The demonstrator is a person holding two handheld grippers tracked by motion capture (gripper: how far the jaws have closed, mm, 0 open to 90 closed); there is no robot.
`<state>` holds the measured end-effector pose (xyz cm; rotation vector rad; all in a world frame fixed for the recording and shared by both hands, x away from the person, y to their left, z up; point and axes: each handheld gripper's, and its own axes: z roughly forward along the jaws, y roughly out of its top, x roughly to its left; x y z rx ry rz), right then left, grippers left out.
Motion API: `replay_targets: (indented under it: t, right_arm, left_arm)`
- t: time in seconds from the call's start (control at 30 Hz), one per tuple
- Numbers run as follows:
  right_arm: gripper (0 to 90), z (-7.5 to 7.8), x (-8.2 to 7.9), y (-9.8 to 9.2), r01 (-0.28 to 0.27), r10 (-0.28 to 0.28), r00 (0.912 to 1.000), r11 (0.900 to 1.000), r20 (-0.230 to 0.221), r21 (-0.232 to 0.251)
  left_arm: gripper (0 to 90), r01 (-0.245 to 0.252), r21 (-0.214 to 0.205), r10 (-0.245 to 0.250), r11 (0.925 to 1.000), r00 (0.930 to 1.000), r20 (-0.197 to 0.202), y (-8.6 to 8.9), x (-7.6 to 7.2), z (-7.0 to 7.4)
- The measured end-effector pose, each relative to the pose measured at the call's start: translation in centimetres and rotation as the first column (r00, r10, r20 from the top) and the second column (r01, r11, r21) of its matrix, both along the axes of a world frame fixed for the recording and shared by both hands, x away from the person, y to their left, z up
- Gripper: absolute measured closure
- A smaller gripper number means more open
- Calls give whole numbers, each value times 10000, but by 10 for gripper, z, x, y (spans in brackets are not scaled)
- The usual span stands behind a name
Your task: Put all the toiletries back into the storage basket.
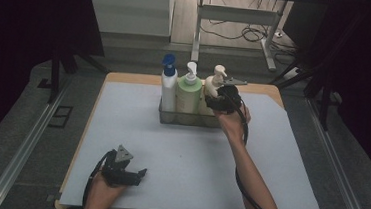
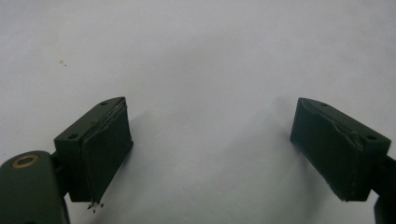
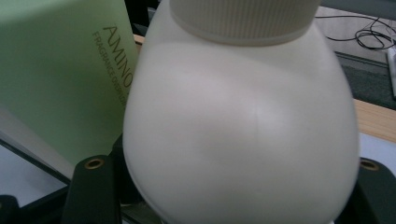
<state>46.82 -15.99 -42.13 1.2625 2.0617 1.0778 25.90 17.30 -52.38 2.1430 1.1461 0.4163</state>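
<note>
Currently, step: right claw grasping the cream pump bottle at the rack's right end.
Right jaws: astride its body; clamped or not, cannot tell.
Left claw: apart, idle, holding nothing over the table.
Next move: likely firm squeeze, straight lift past the green bottle.
Surface: pale grey mat.
Room: dark curtains, floor cables beyond.
</note>
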Motion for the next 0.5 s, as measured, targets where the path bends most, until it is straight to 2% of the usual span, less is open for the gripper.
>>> replay_targets:
  t: [0.13,0.27,0.4,0.5]
  right_arm:
    - [316,-1,-1,-3,-173,171,9998,9998,-141,-92]
    - [314,1,-7,-8,-207,207,9998,9998,-68,-83]
    - [330,4,-14,-13,-328,329,9994,9995,-50,35]
    - [351,5,-20,-16,-438,438,9990,9990,-27,-50]
  left_arm:
    - [121,25,36,-25,10000,10000,-11,0,0,0]
    - [121,4,-6,-4,10000,10000,-1,0,0,0]
    - [121,19,25,-19,10000,10000,-12,0,0,0]
    - [121,-21,-28,21,10000,10000,13,0,0,0]
